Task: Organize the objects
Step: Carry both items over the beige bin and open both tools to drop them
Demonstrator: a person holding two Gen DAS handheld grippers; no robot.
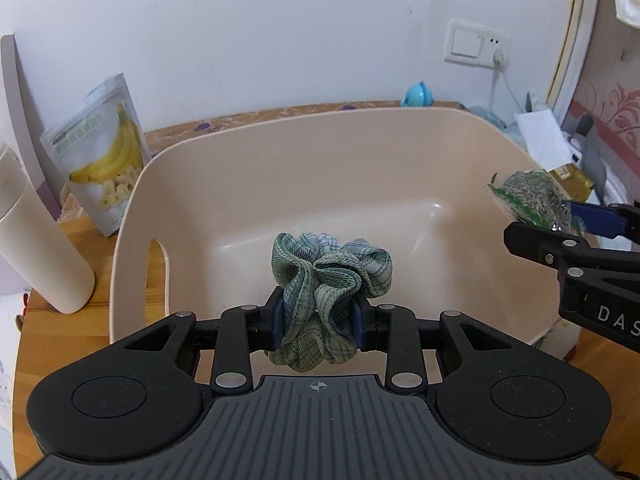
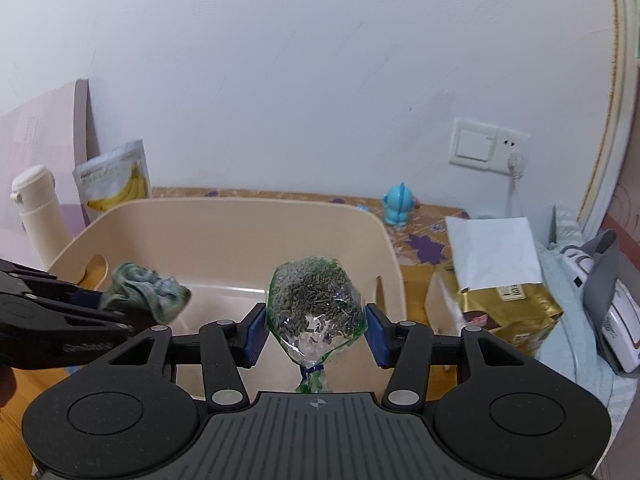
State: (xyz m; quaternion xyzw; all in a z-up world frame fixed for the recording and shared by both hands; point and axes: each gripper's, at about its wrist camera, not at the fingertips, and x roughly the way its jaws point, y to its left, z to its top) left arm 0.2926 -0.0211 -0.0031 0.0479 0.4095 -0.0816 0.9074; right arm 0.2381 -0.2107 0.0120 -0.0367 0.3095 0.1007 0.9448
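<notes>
My left gripper [image 1: 319, 320] is shut on a green plaid scrunchie [image 1: 330, 268] and holds it over the near rim of a beige plastic bin [image 1: 280, 152]. My right gripper [image 2: 316, 330] is shut on a clear sachet of dried herbs [image 2: 316, 300], tied at the bottom, held above the bin's [image 2: 224, 216] near right side. In the left wrist view the sachet [image 1: 532, 196] shows at the right. In the right wrist view the scrunchie [image 2: 148, 290] shows at the left. The inside of the bin is bare where it shows.
A banana chips pouch [image 1: 104, 152] and a white bottle [image 1: 36, 232] stand left of the bin. A blue toy figure [image 2: 398, 208], a gold box [image 2: 508, 308] with white paper and a grey-strapped item [image 2: 608, 292] sit to the right. A wall socket [image 2: 490, 146] is behind.
</notes>
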